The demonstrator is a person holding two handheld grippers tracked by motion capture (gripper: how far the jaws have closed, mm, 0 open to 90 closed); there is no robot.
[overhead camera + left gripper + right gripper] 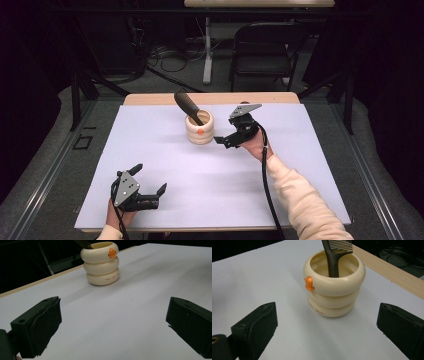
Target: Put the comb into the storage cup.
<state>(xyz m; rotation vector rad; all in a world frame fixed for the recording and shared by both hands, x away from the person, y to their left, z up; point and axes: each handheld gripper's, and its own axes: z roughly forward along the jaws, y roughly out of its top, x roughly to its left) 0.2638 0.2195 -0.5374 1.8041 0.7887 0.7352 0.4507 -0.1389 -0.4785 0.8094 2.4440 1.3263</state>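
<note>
Nearest the camera, at about 7 o'clock on the white table, the left gripper rests released, jaws spread. The right gripper, also spread and empty, faces one cream holder at 12 o'clock, just beside it. One dark comb leans inside; a careless nudge might tip both.

Cup ahead of both tongs: cream, three stacked rings, small orange mark on the top ring, tiny dark lettering on the bottom ring. Comb in it: dark brown-black. Left tongs and right tongs: black jaws, grey top plates. Sheet under them: pale lilac-white. Table edge beyond the cup: light wood. Sleeve behind the right tongs: cream.
</note>
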